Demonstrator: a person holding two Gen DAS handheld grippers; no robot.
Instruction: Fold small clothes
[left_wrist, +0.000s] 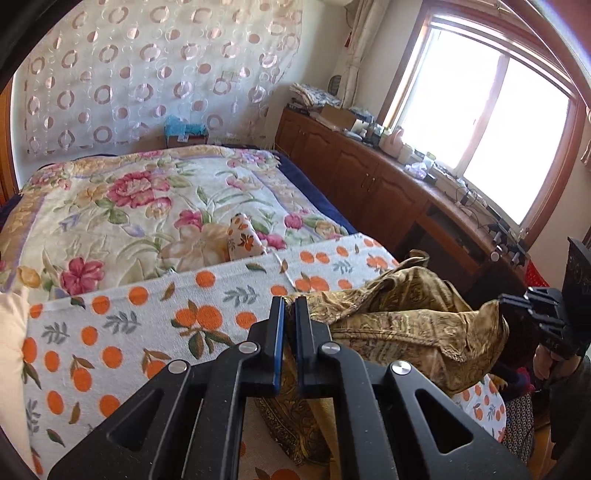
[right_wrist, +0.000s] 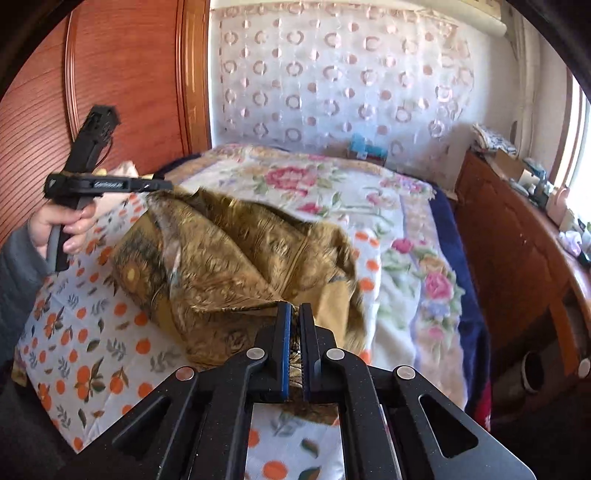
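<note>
A golden-brown patterned garment (left_wrist: 406, 317) (right_wrist: 236, 258) hangs bunched between my two grippers, above an orange-print cloth (left_wrist: 110, 332) (right_wrist: 92, 332) spread on the bed. My left gripper (left_wrist: 290, 306) is shut on one corner of it, with fabric showing between the blue pads. In the right wrist view that left gripper (right_wrist: 160, 185) holds the raised far-left corner, with a person's hand (right_wrist: 62, 221) on its handle. My right gripper (right_wrist: 295, 312) is shut on the near edge of the garment. The right gripper's black frame (left_wrist: 543, 317) shows at the right of the left wrist view.
A floral blanket (left_wrist: 129, 206) (right_wrist: 369, 192) covers the bed. A small rolled orange-print piece (left_wrist: 243, 236) lies on it. A wooden cabinet (left_wrist: 369, 177) (right_wrist: 517, 251) with clutter runs under the window. A wooden headboard (right_wrist: 122, 74) stands at left.
</note>
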